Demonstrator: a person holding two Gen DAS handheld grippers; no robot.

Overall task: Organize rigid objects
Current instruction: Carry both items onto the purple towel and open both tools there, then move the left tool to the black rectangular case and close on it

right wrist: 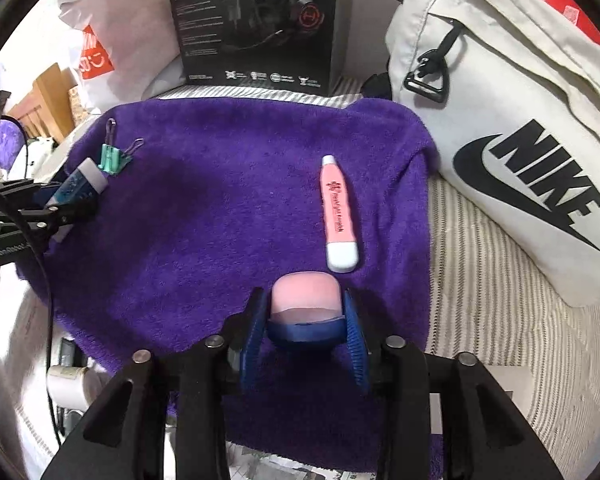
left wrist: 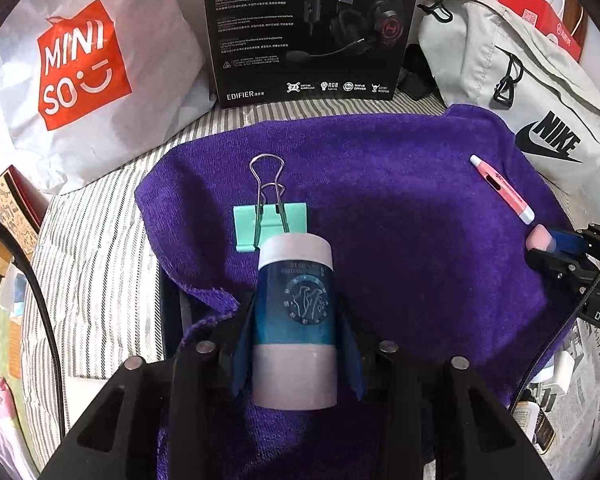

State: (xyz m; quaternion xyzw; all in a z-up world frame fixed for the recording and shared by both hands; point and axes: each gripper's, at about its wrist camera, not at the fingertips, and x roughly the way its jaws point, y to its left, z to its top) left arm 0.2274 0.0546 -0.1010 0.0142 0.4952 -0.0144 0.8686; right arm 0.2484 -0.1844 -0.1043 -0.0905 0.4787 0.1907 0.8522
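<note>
A blue bottle with white ends (left wrist: pixel 294 320) lies on the purple towel (left wrist: pixel 400 200) between the fingers of my left gripper (left wrist: pixel 296 308). The blue pads flank it loosely, jaws open. A mint binder clip (left wrist: pixel 270 220) touches the bottle's far end. My right gripper (right wrist: pixel 304 300) stands open around a small pink-capped, blue-based object (right wrist: pixel 304 292) resting on the towel (right wrist: pixel 200 220), with narrow gaps at its sides. A pink and white pen-shaped tube (right wrist: pixel 338 216) lies just beyond it. The left gripper (right wrist: pixel 60 204) and bottle (right wrist: pixel 80 184) show at the left of the right wrist view.
Behind the towel stand a white Miniso bag (left wrist: pixel 80 68), a black headset box (left wrist: pixel 308 28) and a pale Nike bag (left wrist: pixel 520 80). Striped bedding (left wrist: pixel 100 260) surrounds the towel. Cables and small bottles lie off the bed's sides.
</note>
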